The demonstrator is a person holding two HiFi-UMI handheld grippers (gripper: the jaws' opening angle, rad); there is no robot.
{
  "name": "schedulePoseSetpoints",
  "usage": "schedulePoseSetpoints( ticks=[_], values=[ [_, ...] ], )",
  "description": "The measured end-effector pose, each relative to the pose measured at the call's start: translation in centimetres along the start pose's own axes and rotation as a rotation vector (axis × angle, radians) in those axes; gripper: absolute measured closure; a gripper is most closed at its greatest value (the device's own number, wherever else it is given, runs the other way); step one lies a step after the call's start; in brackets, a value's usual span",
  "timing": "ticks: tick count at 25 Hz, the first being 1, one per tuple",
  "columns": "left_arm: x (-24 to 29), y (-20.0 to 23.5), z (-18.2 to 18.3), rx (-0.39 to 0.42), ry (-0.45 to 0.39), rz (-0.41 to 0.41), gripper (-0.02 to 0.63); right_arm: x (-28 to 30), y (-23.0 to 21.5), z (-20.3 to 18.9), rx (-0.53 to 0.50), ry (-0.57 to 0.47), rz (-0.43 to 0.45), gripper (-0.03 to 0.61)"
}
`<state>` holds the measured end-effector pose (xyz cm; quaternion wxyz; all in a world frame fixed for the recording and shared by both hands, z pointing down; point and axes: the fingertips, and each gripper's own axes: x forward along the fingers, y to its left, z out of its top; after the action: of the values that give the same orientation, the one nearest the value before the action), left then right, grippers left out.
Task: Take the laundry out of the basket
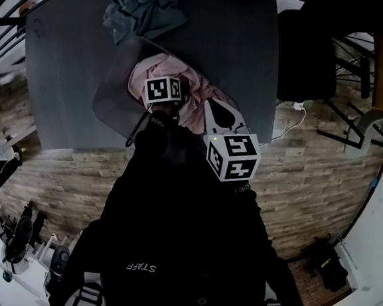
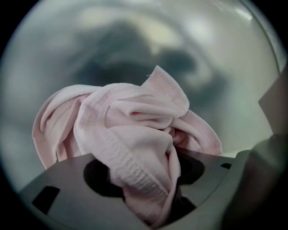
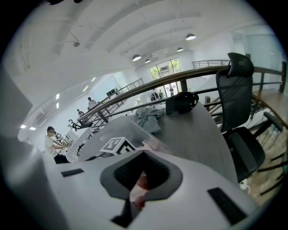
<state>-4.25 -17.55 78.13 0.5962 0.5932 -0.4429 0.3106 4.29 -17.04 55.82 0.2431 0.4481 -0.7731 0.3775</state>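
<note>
Left gripper [image 2: 148, 195] grasping pink laundry [image 2: 135, 130] in the basket [image 1: 113, 95]
The laundry is lying bunched inside the translucent basket on the grey surface [image 1: 67, 51], a fold clenched by the left gripper; the right gripper [image 3: 138, 191] is hovering clenched at its near right, pink showing through its gap

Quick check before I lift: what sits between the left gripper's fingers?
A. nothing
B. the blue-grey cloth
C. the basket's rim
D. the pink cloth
D: in the left gripper view, the pink cloth is bunched in the gap of the left gripper, pinched between its fingers.
</note>
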Motion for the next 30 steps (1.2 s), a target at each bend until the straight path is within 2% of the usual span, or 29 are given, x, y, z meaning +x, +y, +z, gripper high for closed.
schedulePoseSetpoints(
  ticks=[4,8,10,12,13,15,18,21,23,25,30],
  values=[
    [-2.9,-0.2,0.6,-0.021,-0.055,0.019,0.466,-1.4,-0.6,-0.3,0.013,-0.018,-0.022,0.564],
    [-3.4,0.1,-0.3,0.014,-0.019,0.031,0.482,-2.8,-0.6,-0.1,0.021,-0.045,-0.037,0.565],
    [-3.1,-0.1,-0.3,0.019,0.008,-0.021,0.444,-3.1,-0.6,0.0,0.023,-0.056,-0.043,0.565],
    [-3.0,-0.5,-0.3,0.024,0.036,-0.087,0.368,-3.3,-0.8,-0.2,0.029,-0.06,-0.048,0.565],
    [-3.1,-0.7,-0.4,0.032,0.047,-0.115,0.349,-3.4,-0.8,-0.4,0.03,-0.059,-0.049,0.565],
    [-3.5,-1.2,-0.8,0.066,0.067,-0.155,0.213,-3.4,-0.6,-0.7,0.029,-0.058,-0.047,0.563],
    [-3.8,-1.8,-1.5,0.122,0.09,-0.161,0.13,-3.6,-0.7,-0.8,0.027,-0.055,-0.042,0.565],
    [-1.4,-0.6,-3.4,0.17,0.183,-0.08,0.104,-3.6,-1.0,-0.6,0.026,-0.056,-0.045,0.564],
    [0.3,-0.4,-4.4,0.116,0.224,-0.087,0.079,-3.6,-1.2,-0.5,0.028,-0.057,-0.047,0.563],
    [1.1,-0.3,-4.5,0.076,0.224,-0.079,0.071,-3.5,-1.6,-0.5,0.031,-0.054,-0.048,0.564],
    [2.0,-0.8,-3.6,0.101,0.154,0.024,0.089,-3.6,-2.5,-0.7,0.042,-0.046,-0.06,0.565]
  ],
)
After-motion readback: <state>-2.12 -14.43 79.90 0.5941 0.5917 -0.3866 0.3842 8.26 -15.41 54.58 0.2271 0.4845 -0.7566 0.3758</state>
